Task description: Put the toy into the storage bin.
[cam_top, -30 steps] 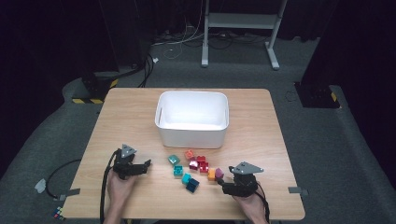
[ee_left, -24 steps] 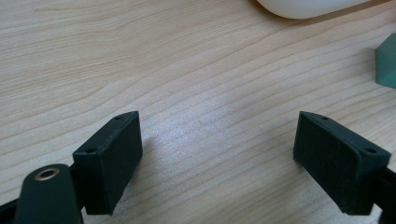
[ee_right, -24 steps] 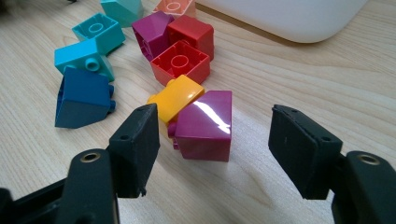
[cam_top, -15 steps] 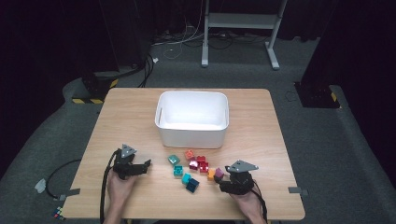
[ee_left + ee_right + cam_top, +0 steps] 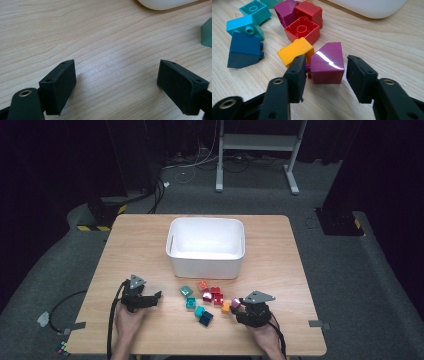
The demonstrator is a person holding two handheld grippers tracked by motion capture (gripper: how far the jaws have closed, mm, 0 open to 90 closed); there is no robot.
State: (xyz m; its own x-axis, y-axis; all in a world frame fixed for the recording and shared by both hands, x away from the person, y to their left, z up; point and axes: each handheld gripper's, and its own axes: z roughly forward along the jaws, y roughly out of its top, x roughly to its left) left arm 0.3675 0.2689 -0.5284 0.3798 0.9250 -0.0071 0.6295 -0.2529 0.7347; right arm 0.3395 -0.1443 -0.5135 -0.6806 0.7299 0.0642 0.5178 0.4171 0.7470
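Note:
My right gripper (image 5: 326,61) lies low over the table with a glossy purple sloped brick (image 5: 328,63) between its jaws. The jaws have just been closing on it. The left pad touches the brick's studs, and a thin strip of wood shows between the brick and the right pad. In the high view the right gripper (image 5: 237,307) holds the purple brick (image 5: 236,302) at its tip, right of the brick pile. My left gripper (image 5: 154,300) rests open on bare wood, left of the pile, nothing between its jaws (image 5: 116,75).
An orange brick (image 5: 295,51) touches the purple one's left side. Behind lie a red brick (image 5: 303,28), another purple brick (image 5: 285,11), cyan bricks (image 5: 244,26) and a dark blue one (image 5: 244,48). The white bin (image 5: 206,262) stands just beyond the pile.
The right gripper's jaws have narrowed around the purple brick and the hand has shifted slightly towards the pile. The left gripper has stayed still.

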